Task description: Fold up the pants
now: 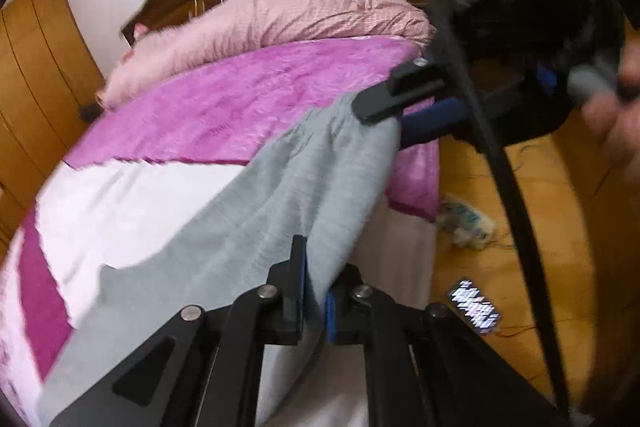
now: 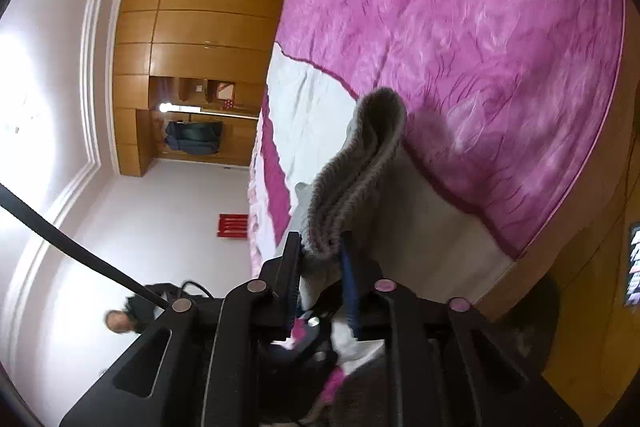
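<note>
Grey pants (image 1: 280, 195) are clamped at one edge between the nearly closed jaws of the left gripper (image 1: 316, 291), close to the lens. Their ribbed waistband (image 2: 360, 163) is pinched by the right gripper (image 2: 320, 259), seen from the left wrist at the fabric's far end. Between the two, the pants are stretched above a bed (image 1: 224, 107) covered in magenta and white. A phone (image 1: 476, 307) lies on the wooden floor (image 1: 540, 207).
</note>
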Tool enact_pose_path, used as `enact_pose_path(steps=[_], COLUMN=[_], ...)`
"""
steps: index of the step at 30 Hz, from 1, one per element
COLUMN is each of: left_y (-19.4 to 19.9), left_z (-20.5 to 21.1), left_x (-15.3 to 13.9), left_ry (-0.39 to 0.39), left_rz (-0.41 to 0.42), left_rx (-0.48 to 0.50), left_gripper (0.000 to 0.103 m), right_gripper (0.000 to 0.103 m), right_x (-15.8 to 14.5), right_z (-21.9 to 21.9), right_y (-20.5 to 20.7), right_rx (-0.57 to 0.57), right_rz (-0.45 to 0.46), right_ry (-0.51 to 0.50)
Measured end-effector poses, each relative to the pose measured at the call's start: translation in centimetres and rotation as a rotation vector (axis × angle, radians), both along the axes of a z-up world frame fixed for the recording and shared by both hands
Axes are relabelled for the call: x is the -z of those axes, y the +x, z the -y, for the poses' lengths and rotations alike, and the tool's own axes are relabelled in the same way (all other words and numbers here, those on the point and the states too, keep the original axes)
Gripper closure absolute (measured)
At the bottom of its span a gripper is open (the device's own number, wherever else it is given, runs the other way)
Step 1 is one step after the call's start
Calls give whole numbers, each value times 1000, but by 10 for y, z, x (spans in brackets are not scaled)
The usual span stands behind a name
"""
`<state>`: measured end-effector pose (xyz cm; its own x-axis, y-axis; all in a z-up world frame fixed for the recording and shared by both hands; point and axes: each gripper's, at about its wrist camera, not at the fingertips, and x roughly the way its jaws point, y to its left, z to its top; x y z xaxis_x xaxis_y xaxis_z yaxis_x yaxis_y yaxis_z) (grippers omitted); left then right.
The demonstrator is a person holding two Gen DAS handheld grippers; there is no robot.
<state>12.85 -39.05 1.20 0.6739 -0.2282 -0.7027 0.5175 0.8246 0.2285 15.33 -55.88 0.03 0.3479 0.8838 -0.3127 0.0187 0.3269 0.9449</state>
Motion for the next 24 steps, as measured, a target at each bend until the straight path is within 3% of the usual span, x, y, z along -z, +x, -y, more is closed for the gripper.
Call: enact_pose_path(steps=[1, 3, 5, 11, 15, 18, 22, 24], left_y=[2, 7, 14, 11, 8, 9, 14, 17], left_z=[-3, -10, -15, -23, -19, -17, -24, -25], left_x=[-3, -7, -11, -19, -15, -10, -10, -8], left_ry=[-19, -75, -107, -128, -124, -132, -183, -196], left_rz=[-8, -52, -71, -81, -111, -125, -157, -176], left_rx=[-6, -13, -24, -43, -30, -27, -36, -36], left_gripper=[95, 96, 96, 96, 96, 95, 96, 95], right_gripper=[78, 55, 42, 42, 42, 42, 43, 53], right_x=[-1, -6, 1, 47, 59, 51, 62, 68], right_z=[3, 8, 14, 5, -6, -11, -20, -22], right_y=[-6, -20, -34, -43, -45, -41, -34, -37], right_rx=[12, 53, 118, 197, 222, 269, 266, 285], right_rz=[45, 151, 209, 122, 153, 223, 172, 157], right_ry=[-23, -38, 21, 147, 304, 214, 215, 190])
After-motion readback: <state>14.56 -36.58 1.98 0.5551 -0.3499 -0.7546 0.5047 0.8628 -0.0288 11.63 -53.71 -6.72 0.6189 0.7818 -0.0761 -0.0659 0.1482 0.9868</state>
